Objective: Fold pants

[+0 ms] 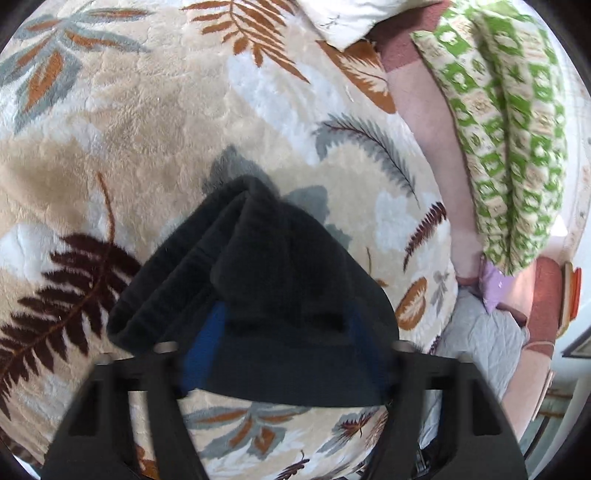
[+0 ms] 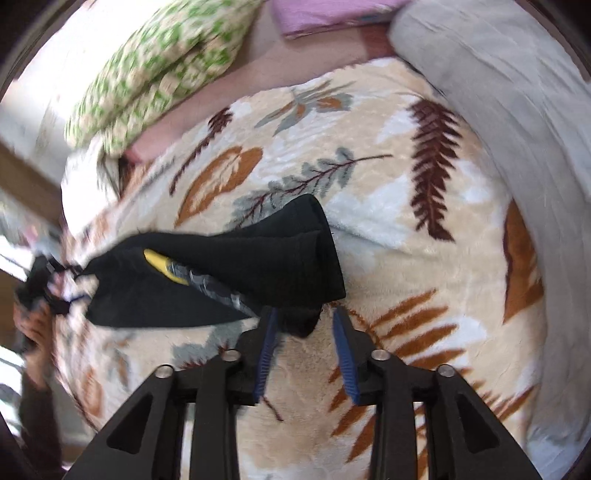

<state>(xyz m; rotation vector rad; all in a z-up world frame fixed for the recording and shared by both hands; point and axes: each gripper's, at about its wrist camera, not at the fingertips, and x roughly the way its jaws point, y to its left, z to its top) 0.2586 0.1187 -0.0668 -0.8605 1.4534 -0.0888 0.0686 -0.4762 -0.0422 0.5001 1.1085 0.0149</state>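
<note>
The black pants (image 1: 258, 258) lie folded in thick layers over my left gripper (image 1: 280, 325) and hide its fingertips; only parts of the blue pads (image 1: 205, 332) show, with cloth filling the gap between them. In the right wrist view the pants (image 2: 266, 258), with a yellow and grey stripe (image 2: 166, 266), stretch left and taper into the blurred left gripper (image 2: 40, 284), held by a hand (image 2: 33, 328). My right gripper (image 2: 304, 317) stands open at the pants' near corner. A small tuck of cloth hangs between its pads, touching the left pad only.
All of this is on a bed with a plush leaf-print blanket (image 2: 369, 369). A green-patterned pillow (image 1: 509, 129) lies along the head end, with a grey quilt (image 2: 498, 92), a lilac cloth (image 2: 325, 14) and a white pillow (image 1: 351, 18) at the edges.
</note>
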